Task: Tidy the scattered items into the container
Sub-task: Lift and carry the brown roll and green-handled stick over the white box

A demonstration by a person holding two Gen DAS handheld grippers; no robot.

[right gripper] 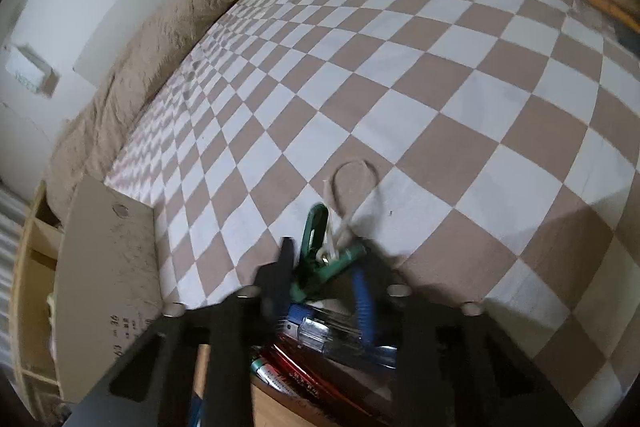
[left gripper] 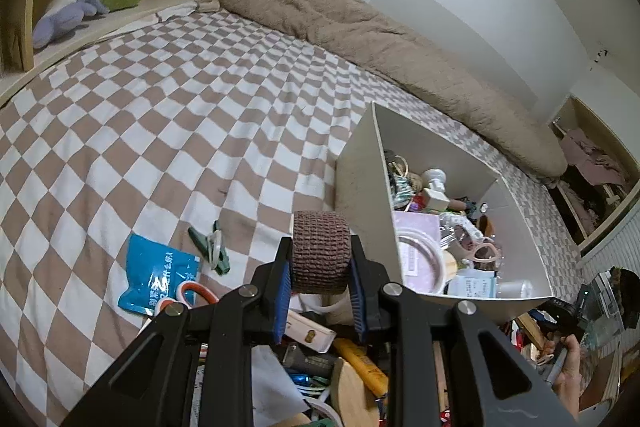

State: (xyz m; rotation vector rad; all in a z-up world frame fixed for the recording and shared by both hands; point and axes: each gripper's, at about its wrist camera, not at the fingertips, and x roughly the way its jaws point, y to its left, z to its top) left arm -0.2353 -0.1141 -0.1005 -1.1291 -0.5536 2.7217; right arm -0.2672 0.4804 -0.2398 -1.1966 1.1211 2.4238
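Your left gripper [left gripper: 320,263] was clamped on the brown bandage roll [left gripper: 320,253] just beside the container [left gripper: 362,183], and your right gripper [right gripper: 324,267] was closed around the green clip [right gripper: 318,251] on the checkered bedspread [right gripper: 440,87]. Many items already lay inside the container. I judge the task about half done, because the blue packet [left gripper: 160,273] and a pile of small things near you were left.

surface: bed [left gripper: 160,107] with brown-and-white checked cover | along far edge: fuzzy tan blanket [left gripper: 360,27] | on cover: open white box [left gripper: 360,187]; blue packet [left gripper: 156,275]; green clip [left gripper: 214,247] with white cord loop; heap of small items [left gripper: 320,359] at near edge
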